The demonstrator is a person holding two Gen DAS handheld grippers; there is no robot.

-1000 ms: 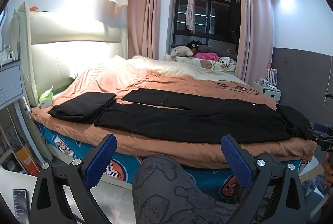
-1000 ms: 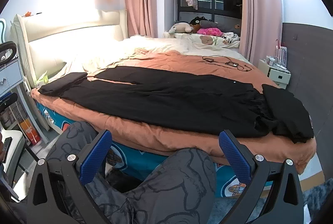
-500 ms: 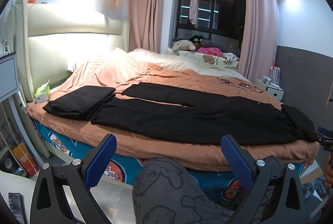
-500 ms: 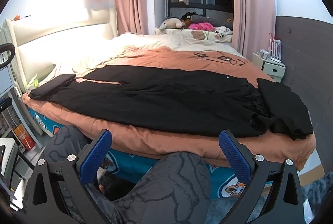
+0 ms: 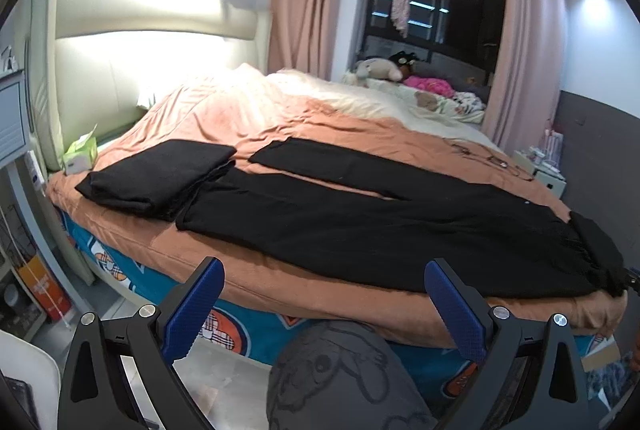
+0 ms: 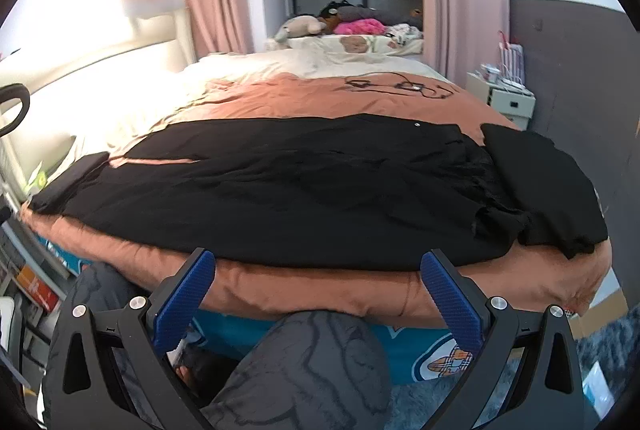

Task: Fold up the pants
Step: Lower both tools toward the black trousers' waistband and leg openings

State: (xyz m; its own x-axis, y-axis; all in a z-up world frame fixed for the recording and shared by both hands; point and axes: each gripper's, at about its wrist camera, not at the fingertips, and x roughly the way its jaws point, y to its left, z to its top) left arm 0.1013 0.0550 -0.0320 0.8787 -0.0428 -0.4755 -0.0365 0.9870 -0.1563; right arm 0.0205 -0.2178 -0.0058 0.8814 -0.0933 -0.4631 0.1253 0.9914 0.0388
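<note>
Left claw (image 5: 324, 304) hangs released, fingers spread, level before the bed's (image 5: 280, 292) near edge; right claw (image 6: 318, 294) likewise released. Black pants (image 5: 380, 226) lie spread flat across the bed. Both claws have moved nearer since half a second ago.

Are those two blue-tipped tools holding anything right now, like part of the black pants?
No. The left tool and right tool are both open and empty, short of the bed's edge. The black pants lie flat and untouched.
</note>
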